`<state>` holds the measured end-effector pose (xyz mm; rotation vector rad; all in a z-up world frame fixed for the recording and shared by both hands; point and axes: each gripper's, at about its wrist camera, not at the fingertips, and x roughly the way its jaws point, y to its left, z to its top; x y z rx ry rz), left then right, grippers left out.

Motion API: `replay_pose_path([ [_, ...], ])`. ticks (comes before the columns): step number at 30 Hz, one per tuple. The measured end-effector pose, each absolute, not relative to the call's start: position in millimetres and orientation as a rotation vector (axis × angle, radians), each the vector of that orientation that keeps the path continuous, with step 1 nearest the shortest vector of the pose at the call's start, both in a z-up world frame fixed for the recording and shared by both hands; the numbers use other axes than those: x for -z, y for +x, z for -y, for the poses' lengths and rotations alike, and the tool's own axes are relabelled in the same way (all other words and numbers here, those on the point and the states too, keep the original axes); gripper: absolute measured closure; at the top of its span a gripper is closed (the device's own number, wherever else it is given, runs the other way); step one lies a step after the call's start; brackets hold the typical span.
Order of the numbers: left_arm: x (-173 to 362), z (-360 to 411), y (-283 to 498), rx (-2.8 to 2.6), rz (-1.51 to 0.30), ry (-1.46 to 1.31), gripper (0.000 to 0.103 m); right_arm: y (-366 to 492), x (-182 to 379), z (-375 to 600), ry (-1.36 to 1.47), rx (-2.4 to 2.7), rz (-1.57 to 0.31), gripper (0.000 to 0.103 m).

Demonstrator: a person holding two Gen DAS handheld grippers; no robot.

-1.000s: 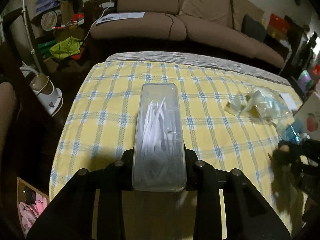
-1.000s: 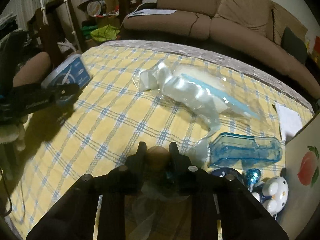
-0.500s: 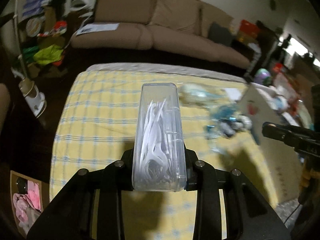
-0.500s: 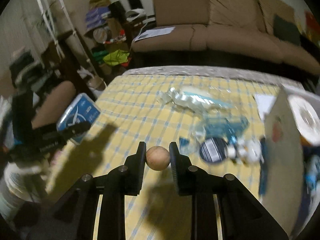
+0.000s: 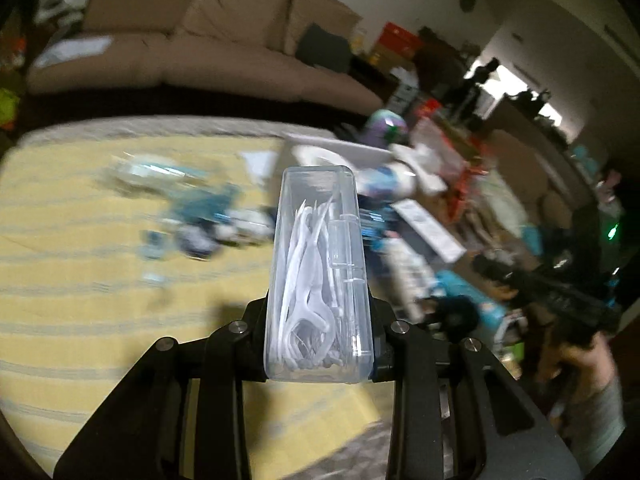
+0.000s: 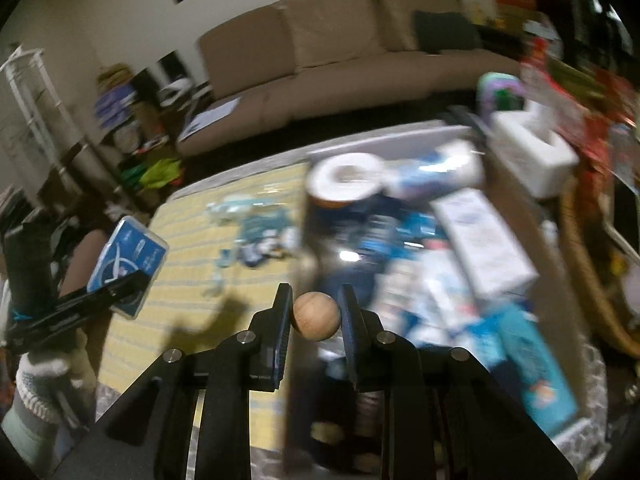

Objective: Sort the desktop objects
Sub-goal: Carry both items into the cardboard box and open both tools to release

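Note:
My left gripper (image 5: 318, 340) is shut on a clear plastic box of white floss picks (image 5: 318, 264), held in the air over the yellow checked tablecloth (image 5: 80, 280). In the right wrist view the same box shows its blue label (image 6: 128, 256) at the left. My right gripper (image 6: 316, 320) is shut on a small wooden ball (image 6: 316, 315), held above the near edge of an open cardboard box (image 6: 516, 216) full of items. The right gripper also shows in the left wrist view (image 5: 548, 292), at the right.
A blurred heap of blue and clear small items (image 5: 192, 216) lies on the cloth. The box holds a toilet roll (image 6: 346, 178), cartons and packets. A brown sofa (image 6: 340, 52) stands behind the table. Clutter and shelves stand at the left (image 6: 120, 120).
Both grippers have swung to the right, away from the middle of the table toward the cardboard box. Each still holds its object.

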<state>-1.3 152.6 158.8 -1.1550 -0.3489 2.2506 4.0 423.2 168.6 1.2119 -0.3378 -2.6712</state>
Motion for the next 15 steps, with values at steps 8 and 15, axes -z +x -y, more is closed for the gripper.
replay_pose_path([
  [8,-133.7,-260.3,-38.4,-2.019,0.457,-1.259,0.074,17.6,-143.1,-476.6,1.22,2.678,0.423,0.08],
  [15,-100.4,-317.5,-90.4,-1.914,0.671,-1.37,0.074,14.2,-132.7,-484.3,1.189,2.622,0.42,0.08],
])
